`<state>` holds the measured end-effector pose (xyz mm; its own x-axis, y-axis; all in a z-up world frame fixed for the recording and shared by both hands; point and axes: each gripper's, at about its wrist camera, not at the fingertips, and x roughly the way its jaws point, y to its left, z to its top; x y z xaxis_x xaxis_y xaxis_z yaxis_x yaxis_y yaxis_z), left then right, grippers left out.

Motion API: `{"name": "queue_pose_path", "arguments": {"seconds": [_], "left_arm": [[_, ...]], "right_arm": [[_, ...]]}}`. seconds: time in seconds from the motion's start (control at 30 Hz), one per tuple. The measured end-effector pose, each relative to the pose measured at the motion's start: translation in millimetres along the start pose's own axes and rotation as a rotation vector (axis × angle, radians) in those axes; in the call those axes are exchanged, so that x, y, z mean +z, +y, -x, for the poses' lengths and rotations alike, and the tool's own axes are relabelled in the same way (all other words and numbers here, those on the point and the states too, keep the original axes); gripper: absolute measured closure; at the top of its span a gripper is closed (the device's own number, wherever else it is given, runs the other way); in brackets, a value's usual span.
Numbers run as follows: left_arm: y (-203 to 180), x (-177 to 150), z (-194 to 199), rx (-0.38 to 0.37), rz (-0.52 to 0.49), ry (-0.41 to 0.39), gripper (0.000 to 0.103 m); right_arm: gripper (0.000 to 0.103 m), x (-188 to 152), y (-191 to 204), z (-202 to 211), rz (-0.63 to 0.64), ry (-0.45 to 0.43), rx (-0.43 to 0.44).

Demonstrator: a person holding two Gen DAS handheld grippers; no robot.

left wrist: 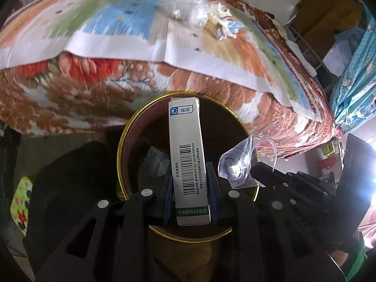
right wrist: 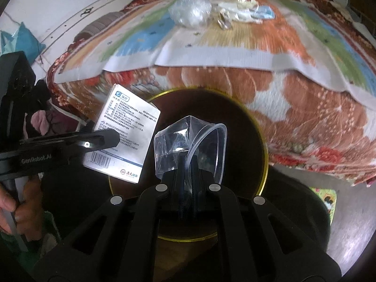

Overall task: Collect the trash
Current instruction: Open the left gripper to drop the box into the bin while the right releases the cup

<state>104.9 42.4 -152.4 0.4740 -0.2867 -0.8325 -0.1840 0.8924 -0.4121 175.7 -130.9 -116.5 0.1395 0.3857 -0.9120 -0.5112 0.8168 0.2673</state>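
Observation:
My left gripper is shut on a white medicine box with a barcode, held over the round gold-rimmed bin. My right gripper is shut on a clear plastic wrapper over the same bin. The box and the left gripper show in the right wrist view; the wrapper shows in the left wrist view. More trash lies on the bed: a crumpled clear bag and foil and paper scraps.
The bed with a floral blanket and a colourful striped mat stands just behind the bin. A blue patterned curtain hangs at the right. A metal rack stands beyond the bed.

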Motion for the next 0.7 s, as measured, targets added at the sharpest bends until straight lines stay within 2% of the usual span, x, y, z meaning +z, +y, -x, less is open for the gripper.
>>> {"name": "queue_pose_path", "arguments": {"seconds": [0.5,0.53,0.57,0.6,0.63,0.7], "left_arm": [[9,1,-23,0.020,0.052,0.048,0.078],[10,2,-23,0.015,0.056,0.049,0.078],[10,2,-25,0.012,0.064,0.054,0.075],[12,3,-25,0.015,0.070,0.058,0.072],[13,3,-25,0.020,0.076,0.059,0.067],[14,3,-22,0.024,0.079,0.050,0.067]], "right_arm": [[0.097,-6,-5,-38,-0.067,0.110,0.011],[0.093,-5,-7,-38,-0.072,0.112,0.013],[0.082,-5,-7,-39,-0.079,0.112,0.020],[0.079,-5,-7,-38,-0.083,0.107,0.026],[0.077,-6,-7,-38,-0.084,0.102,0.030],[0.077,-6,-6,-38,-0.080,0.104,0.029]]}}
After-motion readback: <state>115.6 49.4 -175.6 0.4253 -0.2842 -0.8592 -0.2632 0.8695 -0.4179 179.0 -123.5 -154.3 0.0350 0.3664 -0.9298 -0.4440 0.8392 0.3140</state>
